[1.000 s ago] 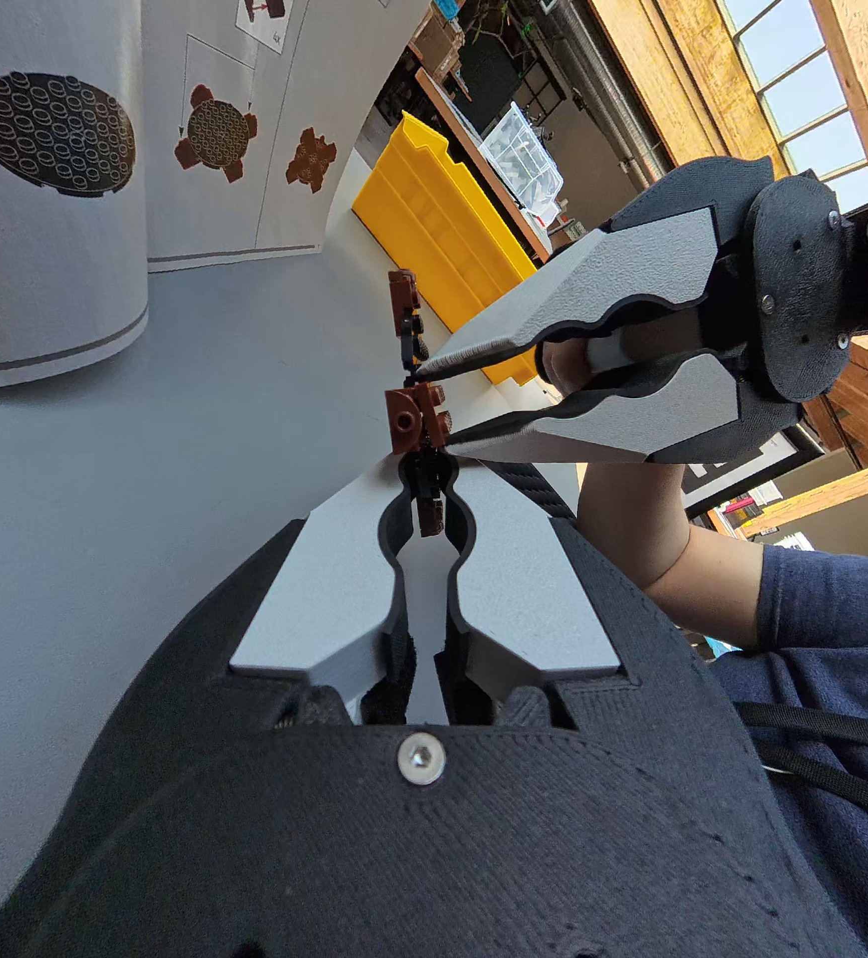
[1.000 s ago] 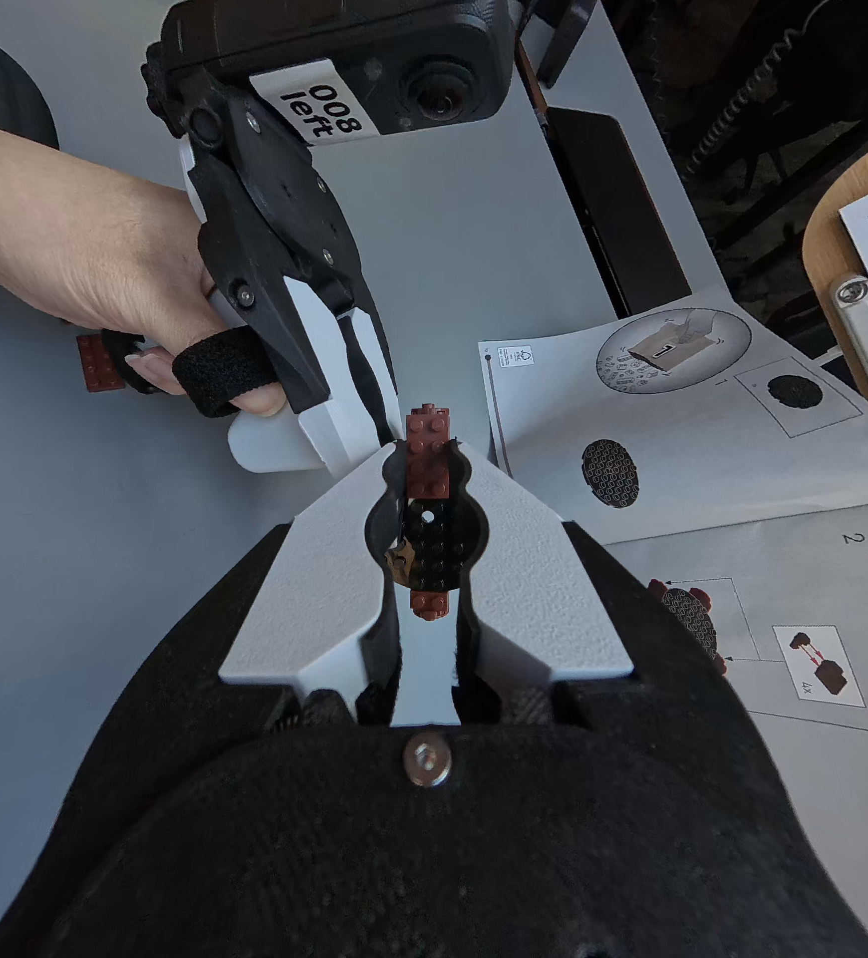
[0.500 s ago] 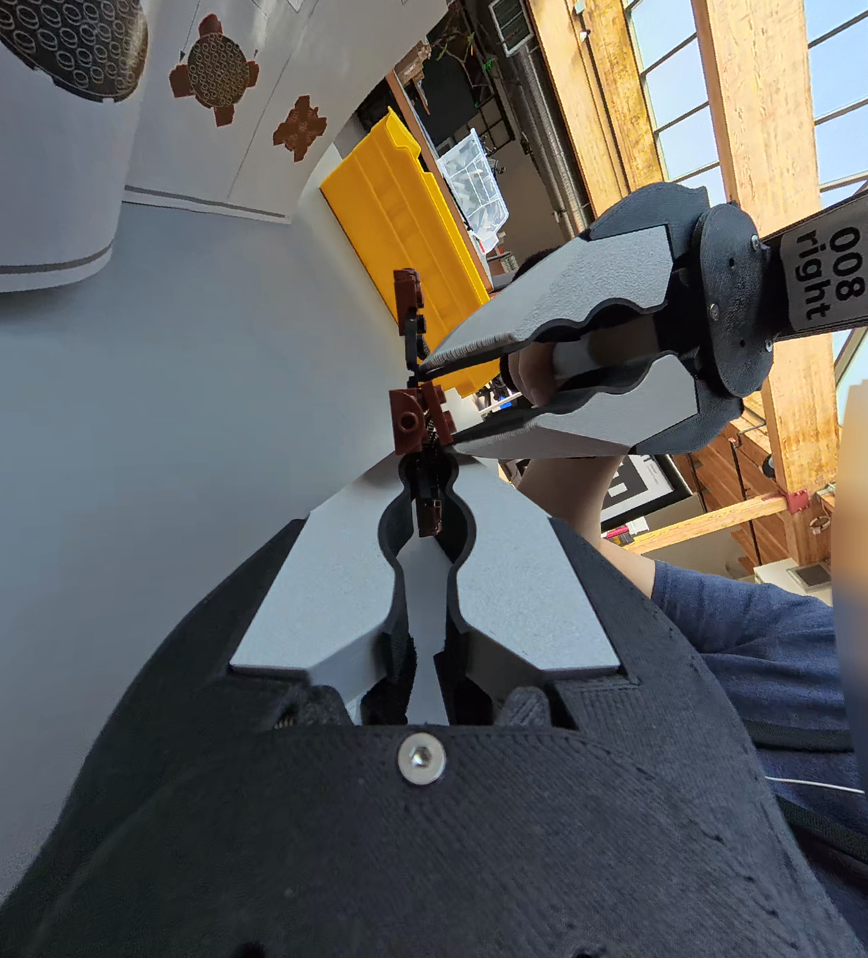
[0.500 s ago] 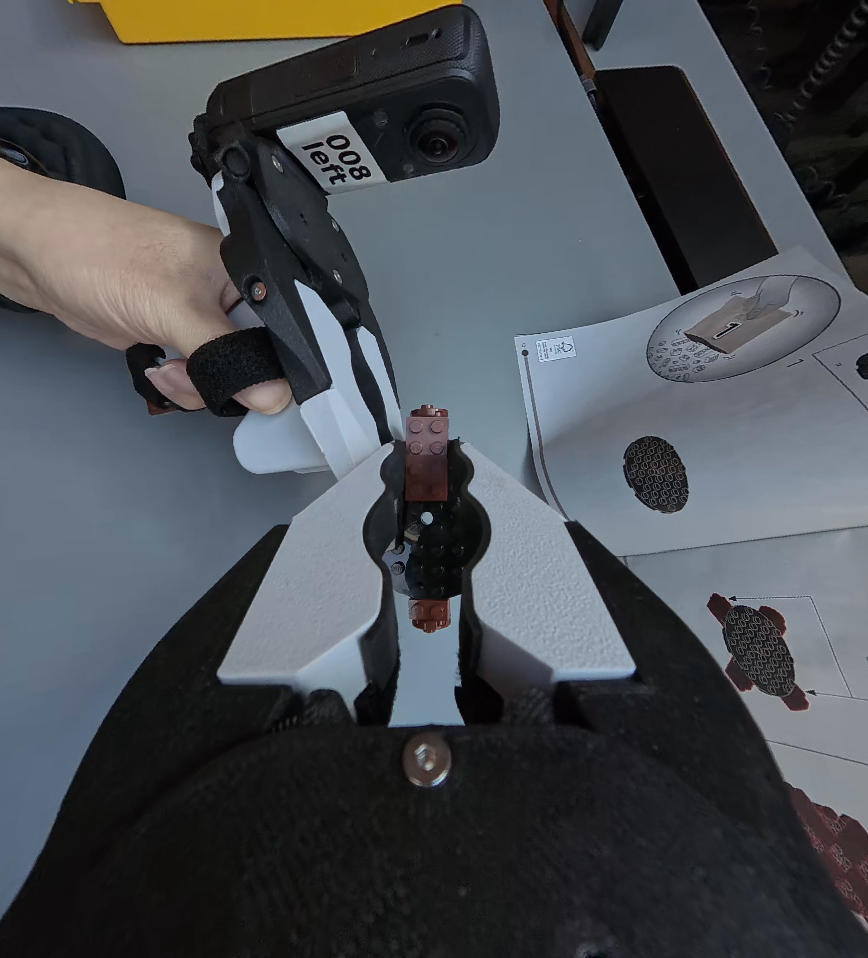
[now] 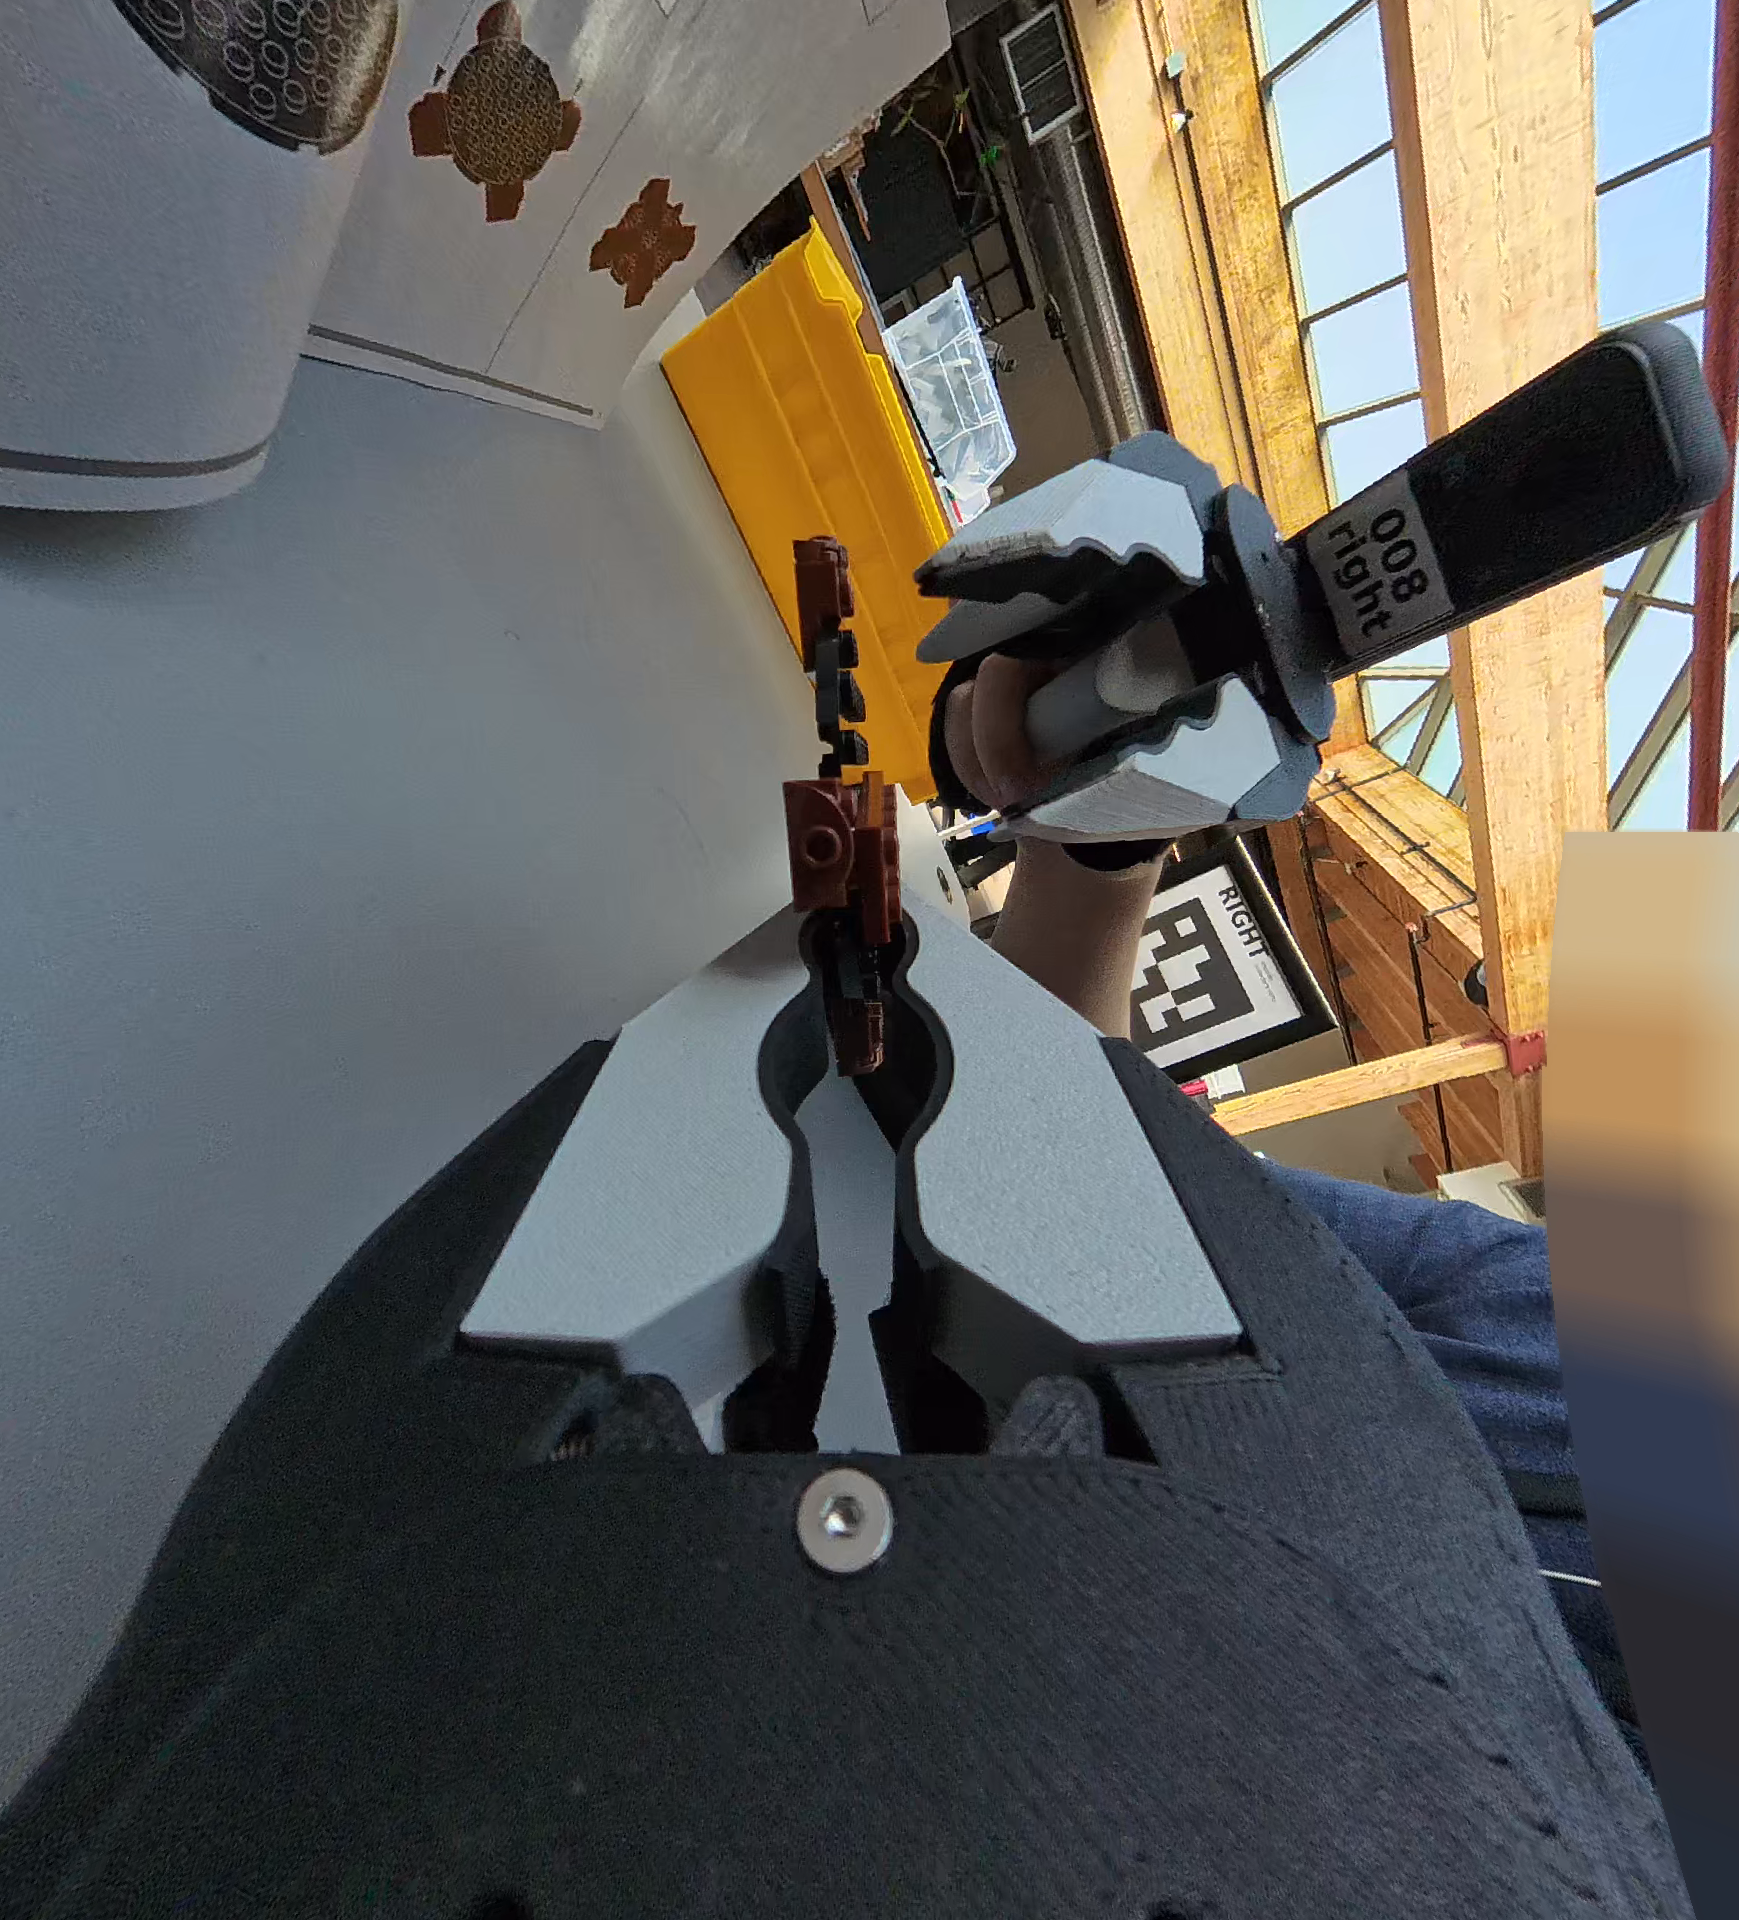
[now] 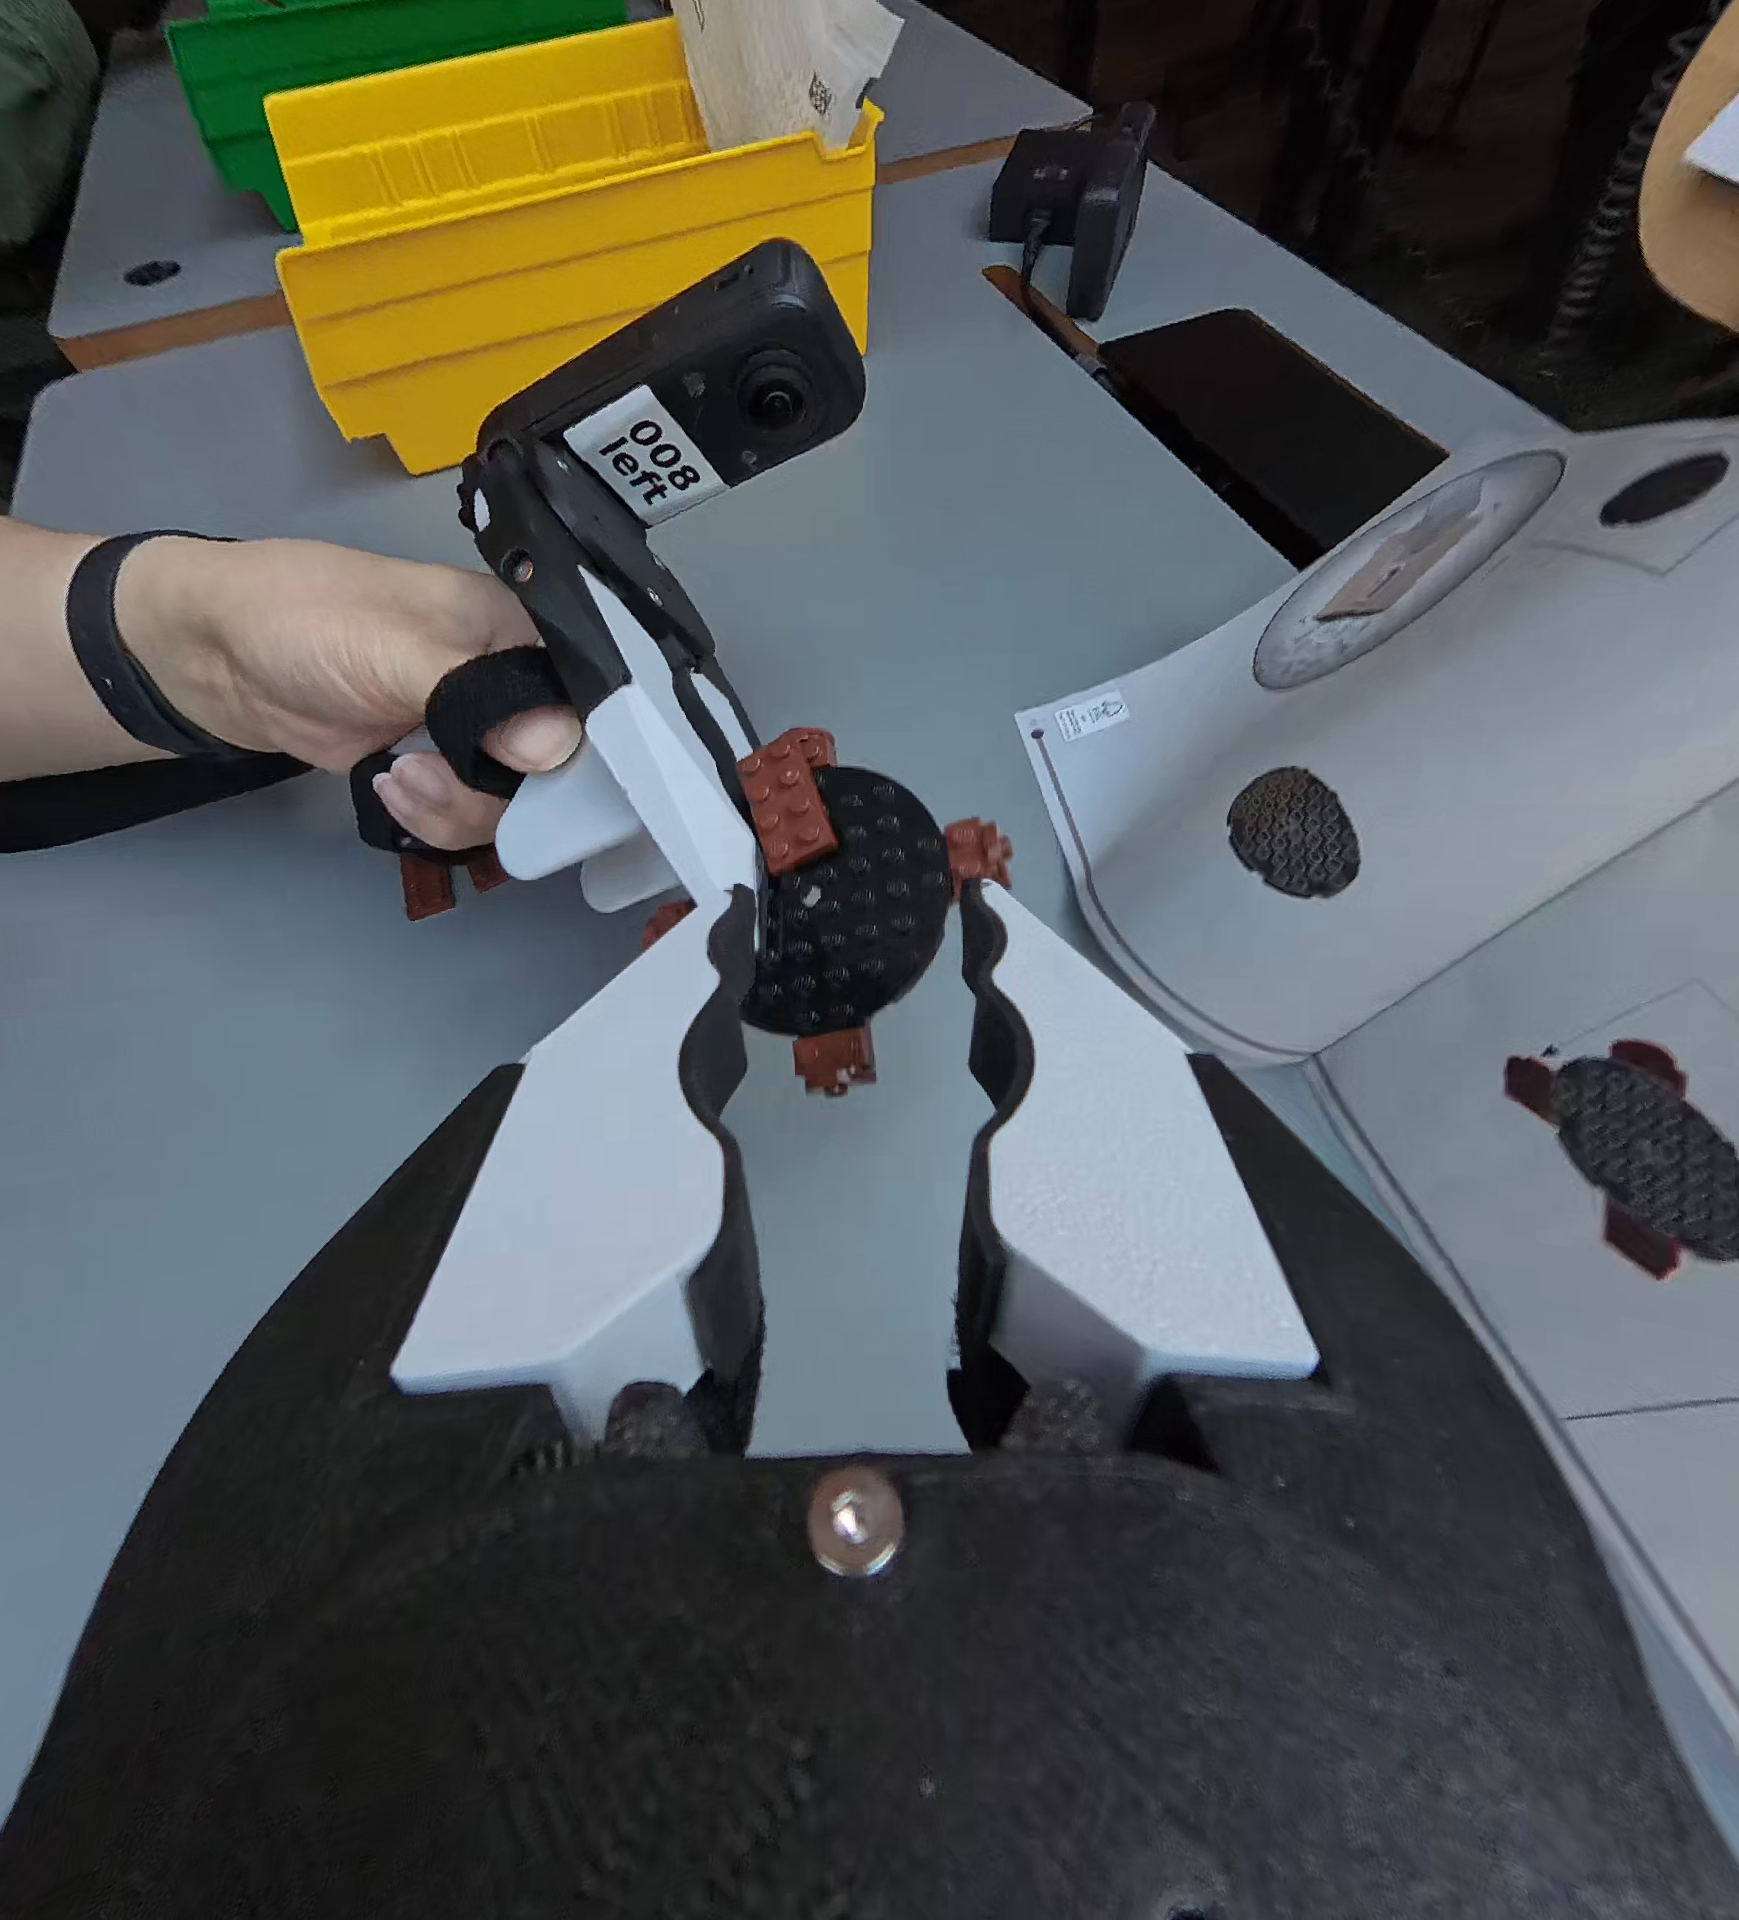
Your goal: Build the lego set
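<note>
The lego build is a black round plate with brown bricks at its rim. My left gripper is shut on the plate's edge and holds it above the grey table. In the left wrist view the build shows edge-on, standing up from the fingertips. My right gripper is open, its jaws wide apart on either side of the plate without touching it. In the left wrist view it hangs open to the right of the build. The left gripper comes in from the left.
A yellow bin and a green bin stand at the table's far side. Instruction sheets lie to the right. Loose brown bricks lie under the left hand. A black device sits at the back. The tips of both grippers are at nearly the same place.
My right gripper has opened, let go of the build and drawn back from it. The left gripper still holds the build, which now faces the right wrist camera.
</note>
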Available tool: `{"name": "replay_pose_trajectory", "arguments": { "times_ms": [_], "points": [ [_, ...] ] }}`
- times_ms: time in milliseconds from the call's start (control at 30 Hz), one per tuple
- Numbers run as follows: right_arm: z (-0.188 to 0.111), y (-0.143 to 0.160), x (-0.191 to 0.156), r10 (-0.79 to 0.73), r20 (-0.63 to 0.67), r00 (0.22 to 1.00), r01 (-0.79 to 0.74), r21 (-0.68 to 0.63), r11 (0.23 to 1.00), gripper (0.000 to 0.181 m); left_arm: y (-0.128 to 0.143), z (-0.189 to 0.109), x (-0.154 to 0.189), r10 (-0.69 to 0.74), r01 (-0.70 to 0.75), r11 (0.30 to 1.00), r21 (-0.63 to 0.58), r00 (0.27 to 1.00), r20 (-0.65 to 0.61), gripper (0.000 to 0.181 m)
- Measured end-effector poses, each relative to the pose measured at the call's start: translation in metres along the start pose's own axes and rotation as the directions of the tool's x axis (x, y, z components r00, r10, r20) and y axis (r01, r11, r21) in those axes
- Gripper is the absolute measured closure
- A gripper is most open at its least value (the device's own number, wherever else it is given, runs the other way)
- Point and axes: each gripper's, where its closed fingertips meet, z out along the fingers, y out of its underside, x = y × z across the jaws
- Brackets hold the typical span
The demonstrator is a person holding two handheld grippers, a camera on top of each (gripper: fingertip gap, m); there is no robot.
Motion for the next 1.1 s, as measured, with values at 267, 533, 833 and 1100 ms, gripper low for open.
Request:
{"name": "replay_pose_trajectory", "arguments": {
  "times_ms": [267,533,833,1100],
  "points": [
    [-0.003,0.030,-0.002,0.640,0.396,0.659,-0.710,0.048,0.702,0.139,0.008,0.005,0.002,-0.066,0.065,0.998,-0.023,0.998,-0.025,0.180],
    [0.002,0.032,-0.017,0.720,0.529,0.449,-0.818,-0.079,0.569,0.168,0.016,0.011,0.004,-0.086,0.083,0.995,-0.057,0.995,-0.048,0.180],
    [0.000,0.037,-0.023,0.753,0.570,0.328,-0.847,-0.176,0.502,0.175,0.023,0.014,0.005,-0.129,0.124,0.989,-0.083,0.989,-0.067,0.180],
    [-0.006,0.038,-0.020,0.758,0.608,0.237,-0.867,-0.220,0.448,0.176,0.018,0.011,0.007,-0.129,0.124,0.990,-0.071,0.990,-0.060,0.149]
  ]
}}
